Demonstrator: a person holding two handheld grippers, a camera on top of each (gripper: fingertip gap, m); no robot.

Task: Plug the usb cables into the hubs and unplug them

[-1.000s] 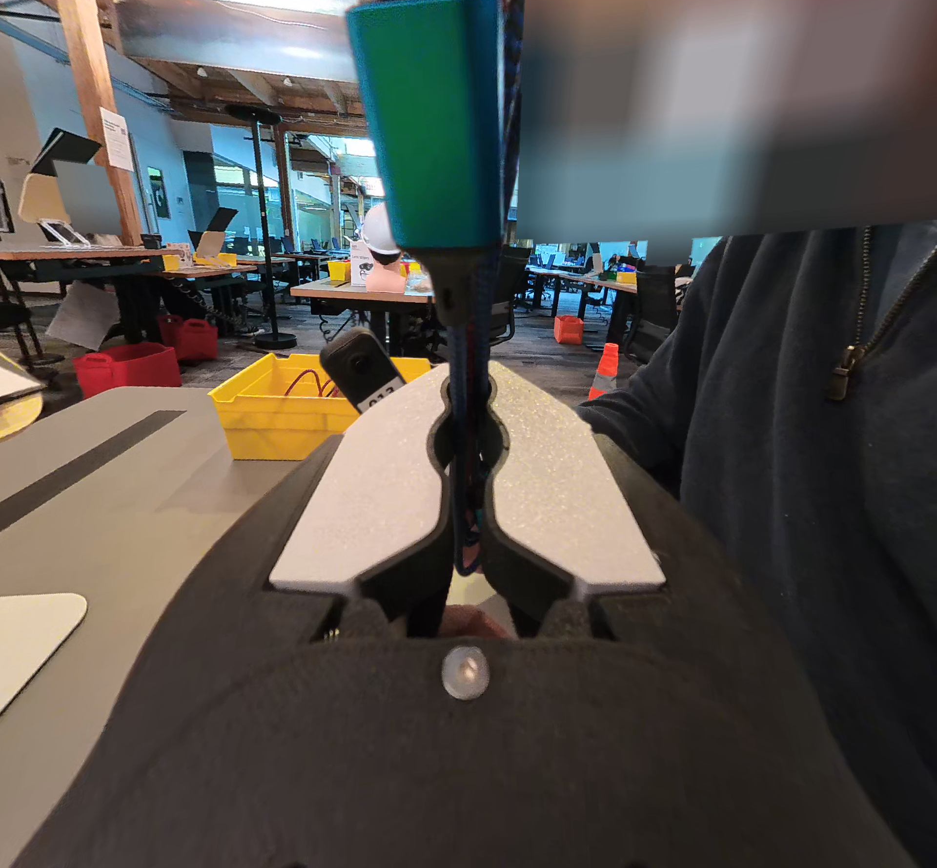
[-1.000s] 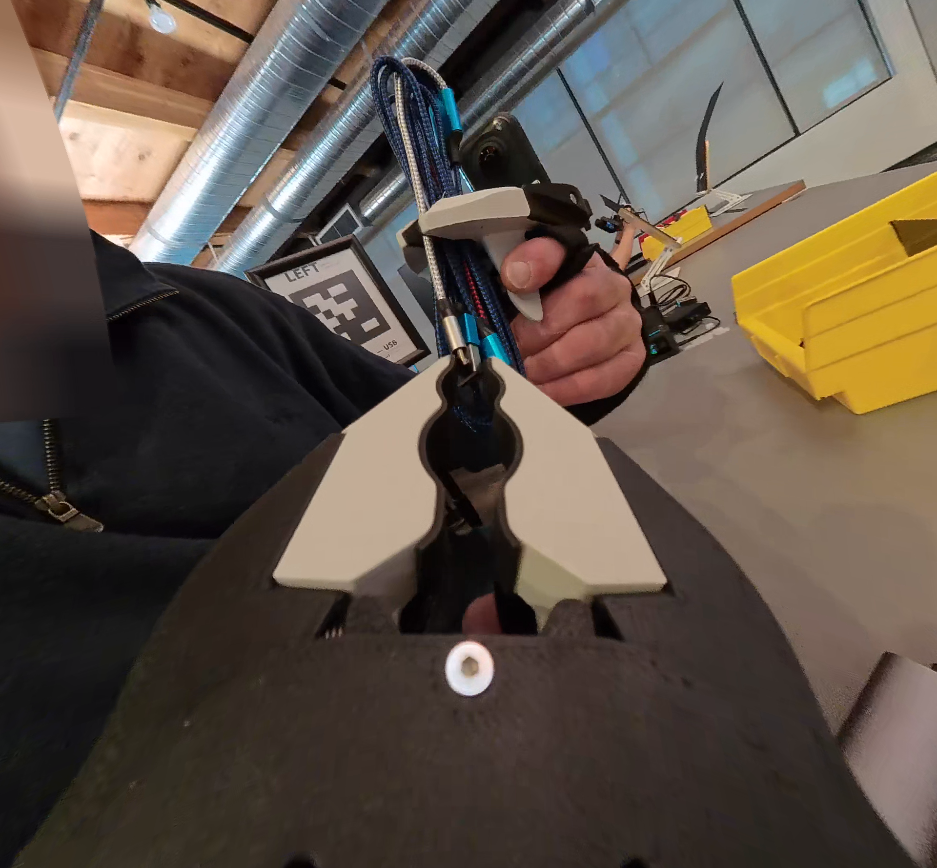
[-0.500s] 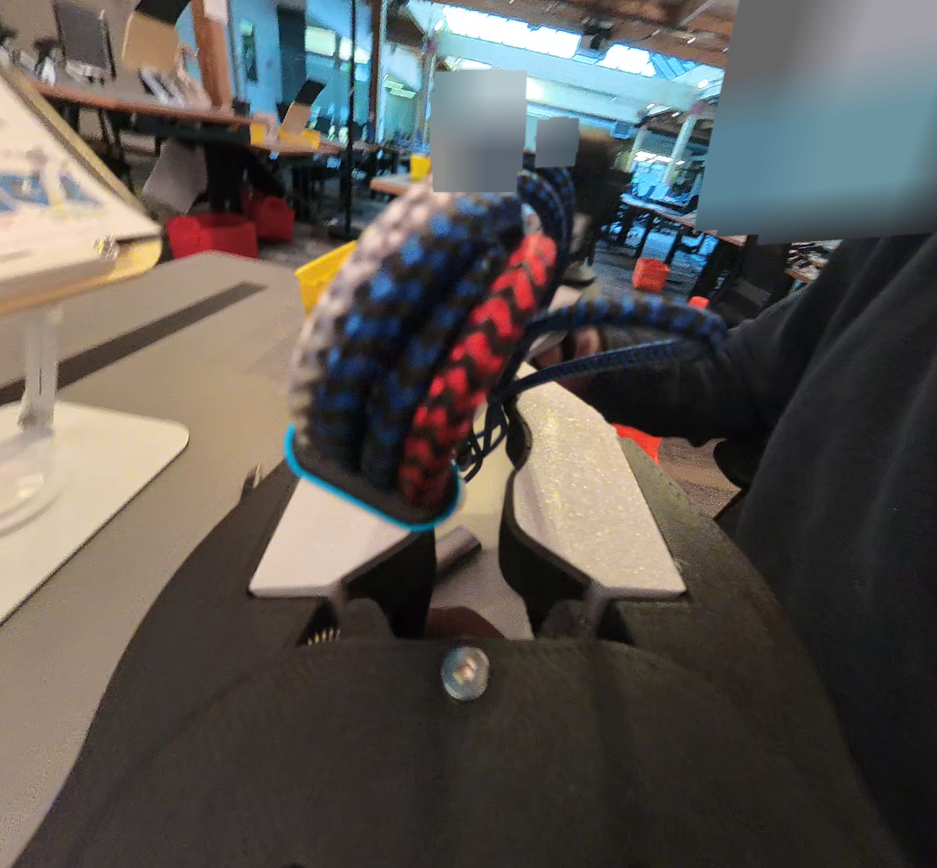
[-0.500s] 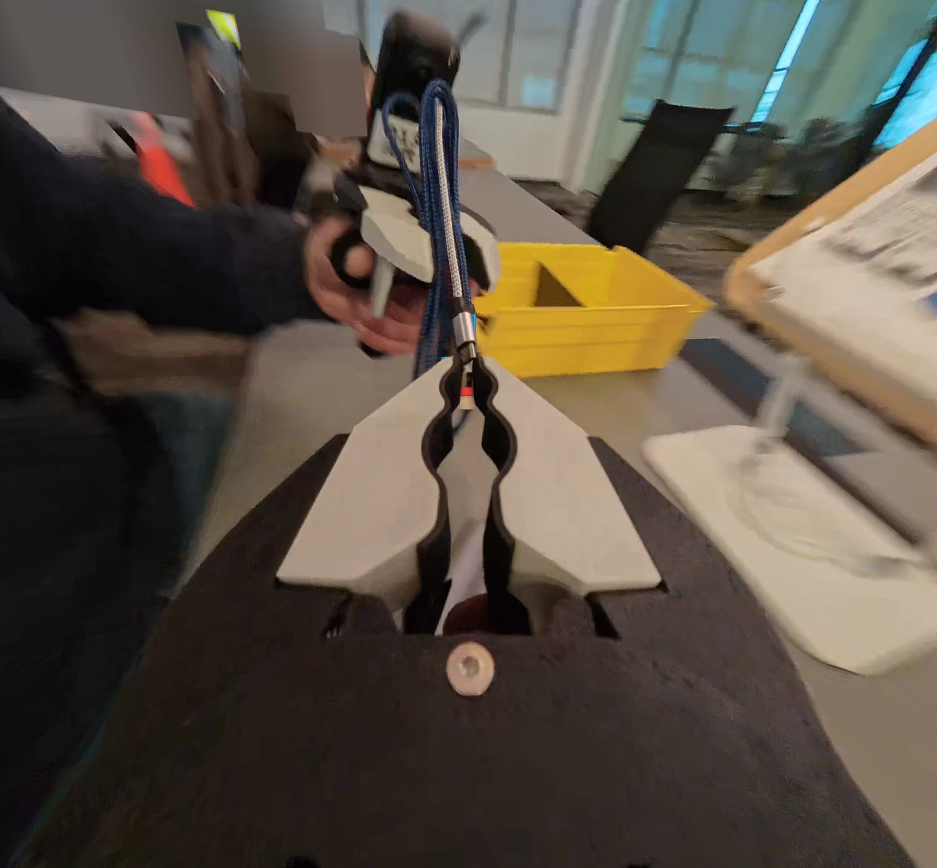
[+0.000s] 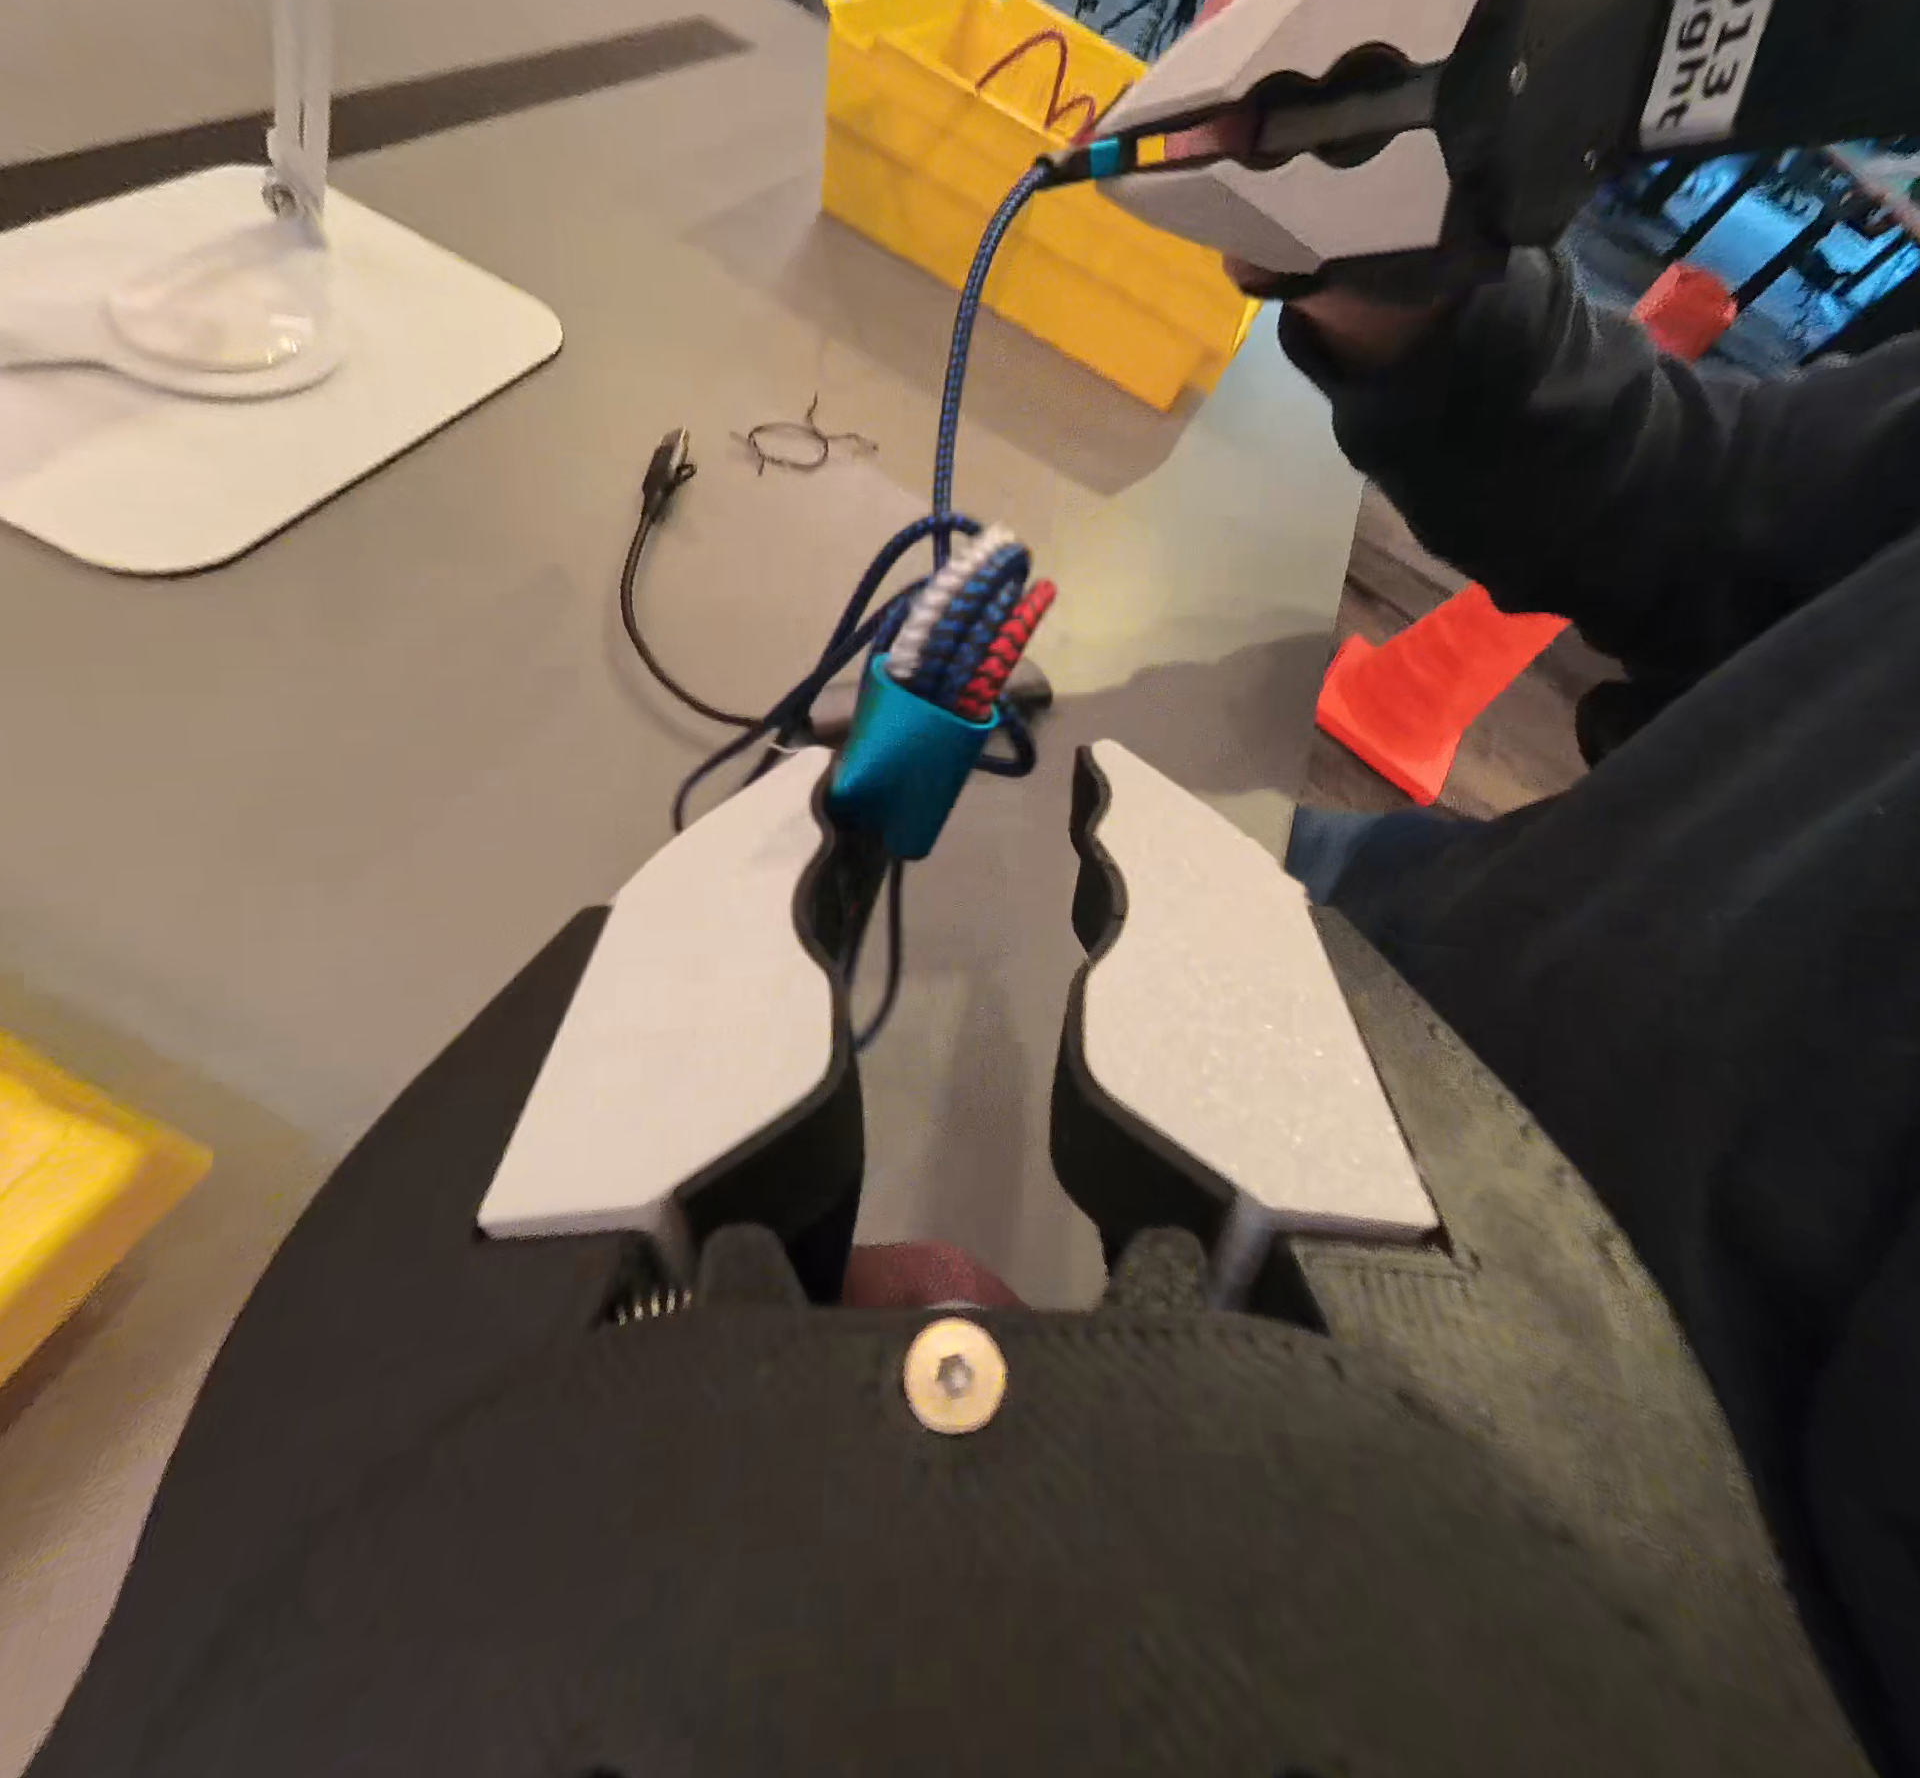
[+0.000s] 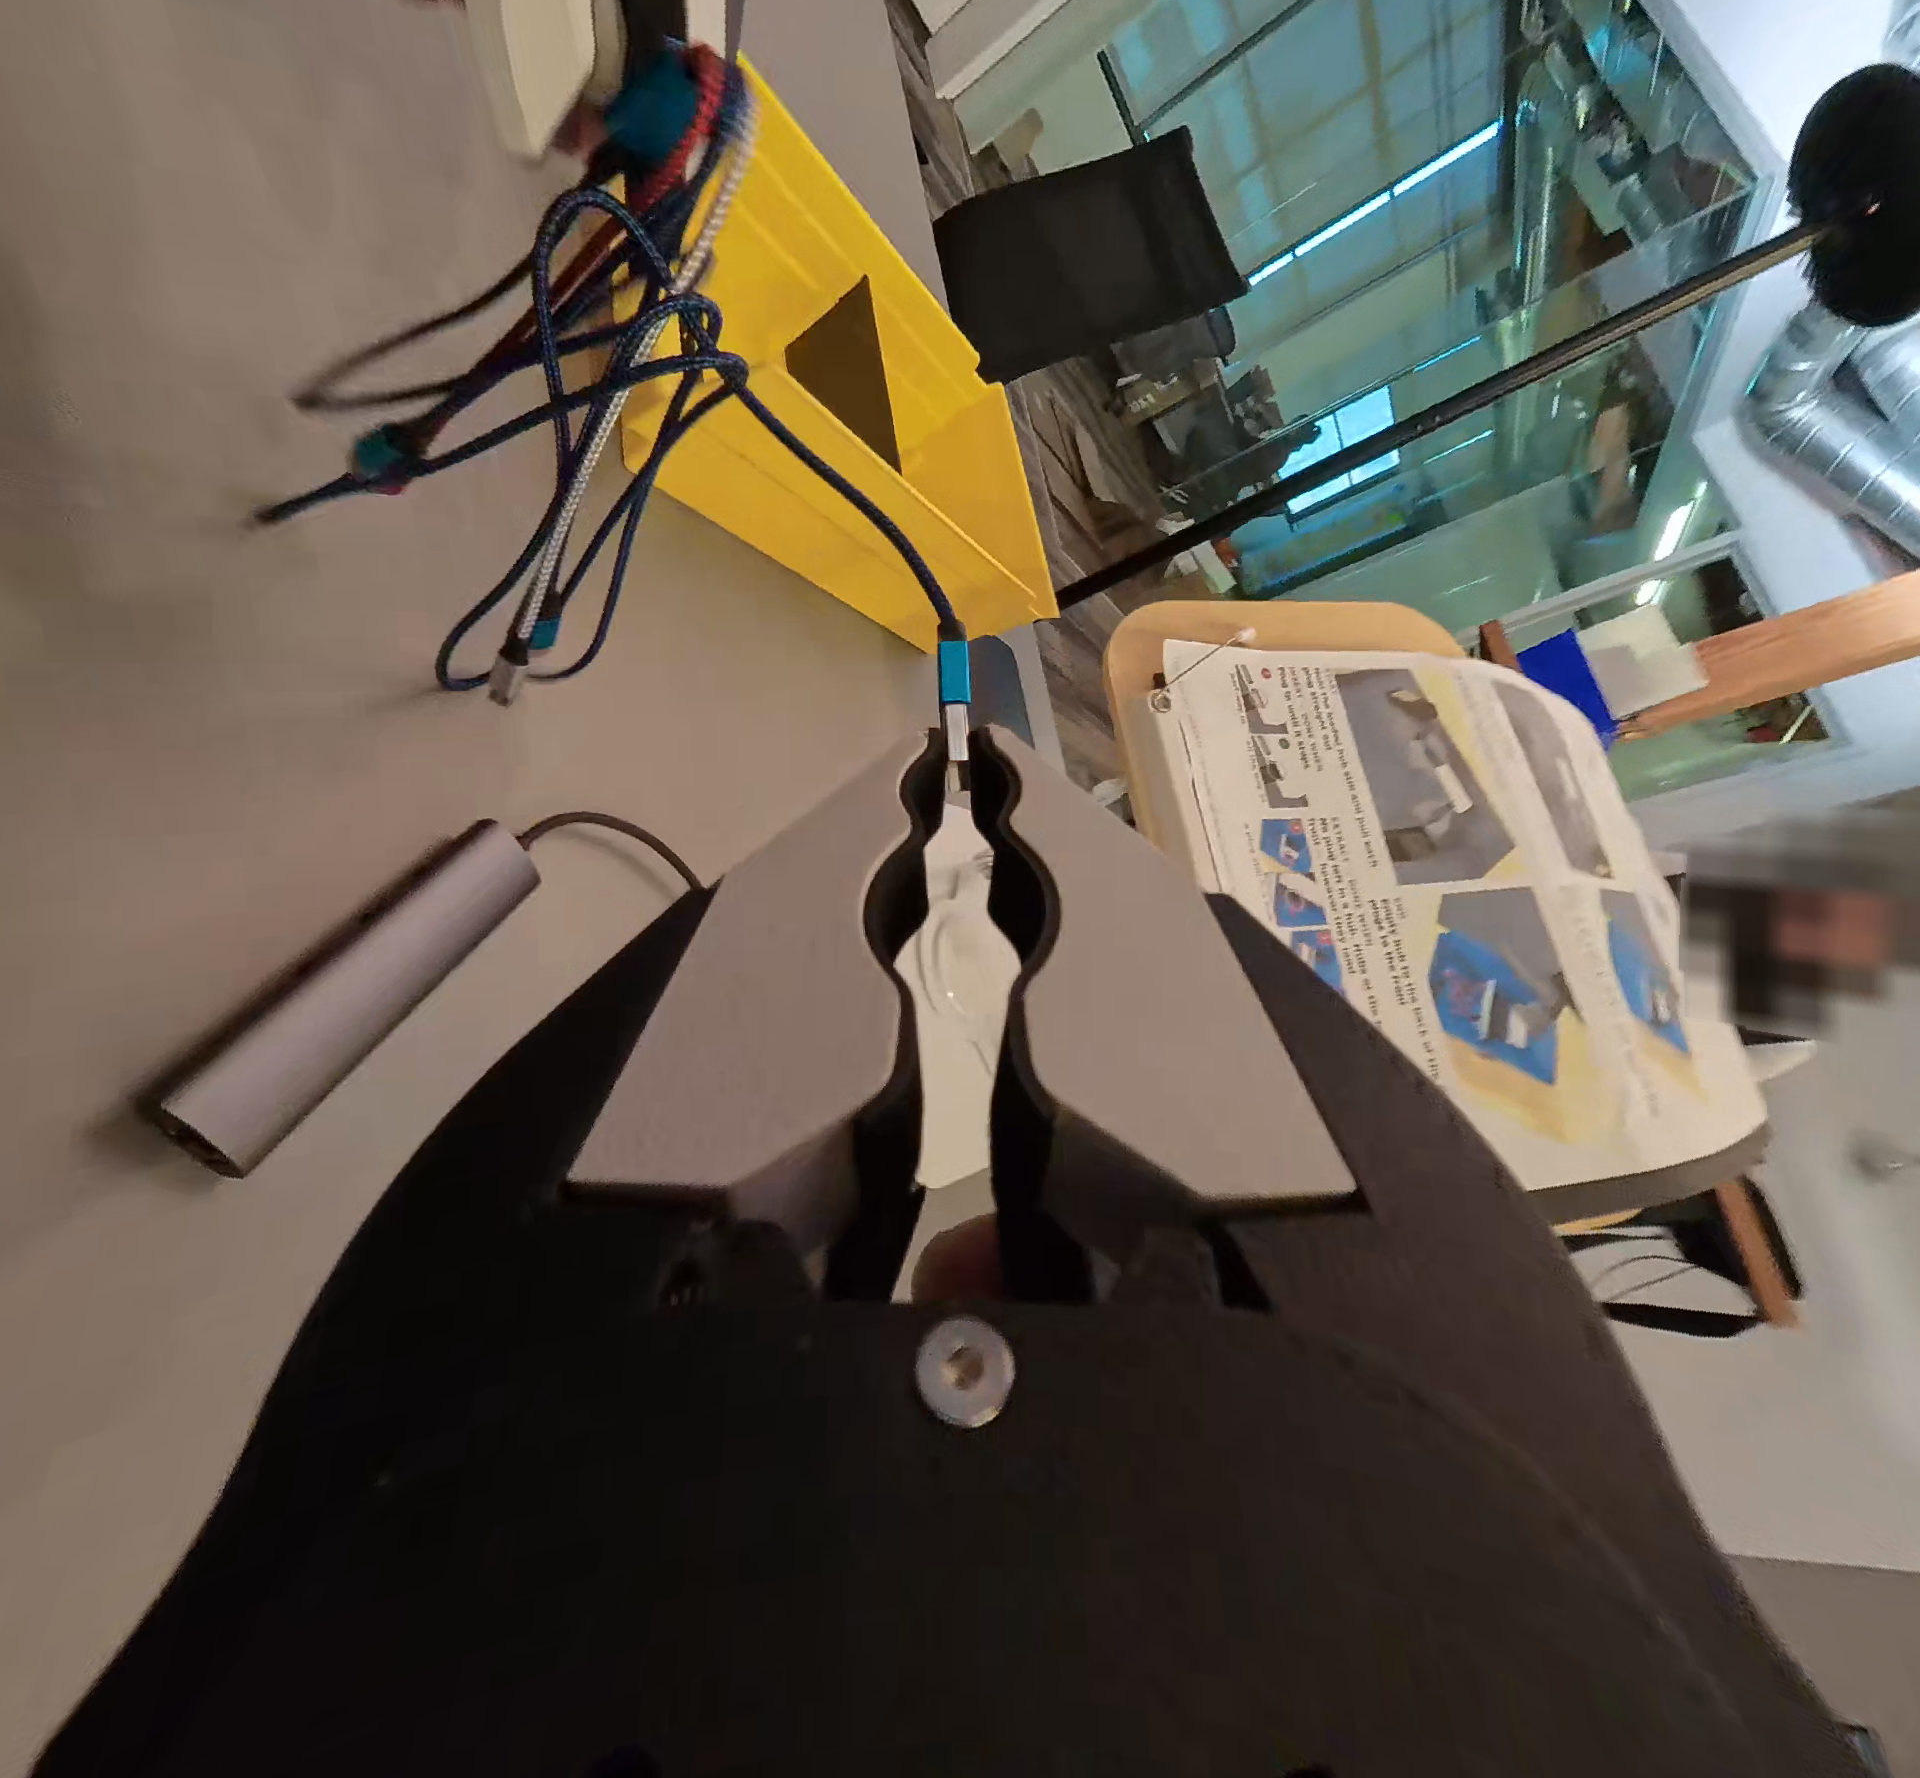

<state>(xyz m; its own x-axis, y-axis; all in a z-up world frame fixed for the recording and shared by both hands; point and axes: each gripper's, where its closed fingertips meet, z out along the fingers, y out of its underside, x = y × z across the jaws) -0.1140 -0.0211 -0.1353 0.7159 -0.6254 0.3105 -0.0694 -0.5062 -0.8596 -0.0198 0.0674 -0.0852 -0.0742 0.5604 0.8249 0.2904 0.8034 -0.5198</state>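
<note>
The right gripper [image 6: 958,764] pinches the metal plug [image 6: 954,702] of one blue cable [image 6: 831,481] at its tips. The left gripper [image 5: 951,783] stands wide apart, with the teal cable block [image 5: 906,760] leaning on its left finger. A gray hub [image 6: 343,990] lies on the table [image 6: 156,741] left of the right gripper. A yellow bin [image 6: 831,440] sits beyond.

The cables [image 5: 971,627] are braided cloth in blue, white and red, gathered in a smooth teal metal sleeve [image 5: 906,764]. The hub [image 6: 343,996] is brushed grey metal on a matt grey tabletop [image 5: 312,793]. The bin [image 5: 997,159] is glossy yellow plastic; the fingers [image 5: 686,1001] look grainy and matt.
</note>
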